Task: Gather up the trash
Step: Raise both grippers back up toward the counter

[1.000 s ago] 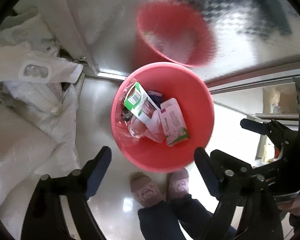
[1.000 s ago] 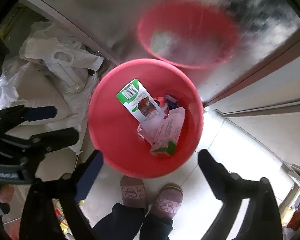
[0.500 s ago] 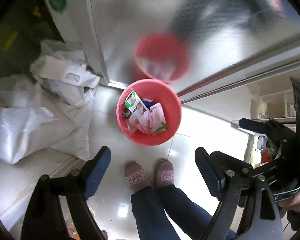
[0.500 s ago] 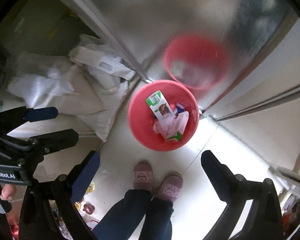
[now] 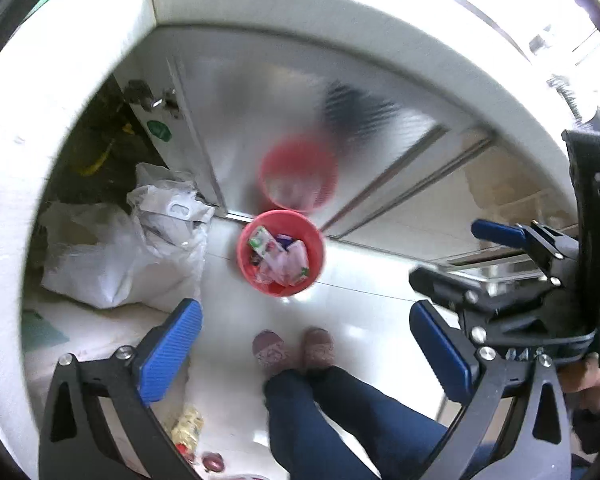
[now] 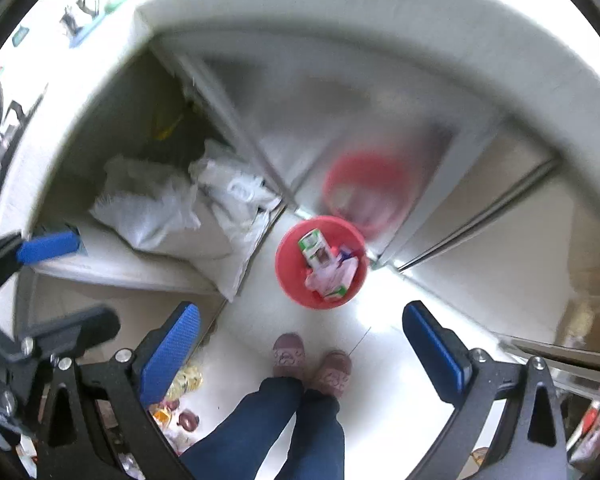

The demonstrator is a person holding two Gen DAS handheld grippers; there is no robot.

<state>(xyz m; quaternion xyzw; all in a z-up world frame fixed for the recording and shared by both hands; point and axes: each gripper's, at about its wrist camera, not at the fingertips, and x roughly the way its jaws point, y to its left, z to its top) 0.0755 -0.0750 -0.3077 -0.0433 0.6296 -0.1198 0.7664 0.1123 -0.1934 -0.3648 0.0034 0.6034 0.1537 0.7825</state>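
In the left wrist view the left claw [image 5: 306, 340] hangs spread and empty high above the floor [image 5: 364, 304], and the red bin [image 5: 281, 253], holding a green-and-white carton [image 5: 262, 240] and other wrappers, stands on the floor against a shiny metal door [image 5: 276, 112] that mirrors it; white sacks [image 5: 116, 256] lie left of the bin, the person's slippers [image 5: 292, 350] are on its near side, and the right claw [image 5: 456, 264] shows to the bin's right. In the right wrist view the right claw [image 6: 300, 344] is likewise spread with nothing between its pads, the bin [image 6: 321, 262] sits beyond the slippers [image 6: 310, 364] with the carton [image 6: 315, 249] lying inside, the sacks [image 6: 204, 216] are to the bin's left, and the left claw [image 6: 56, 280] appears far left of the bin.
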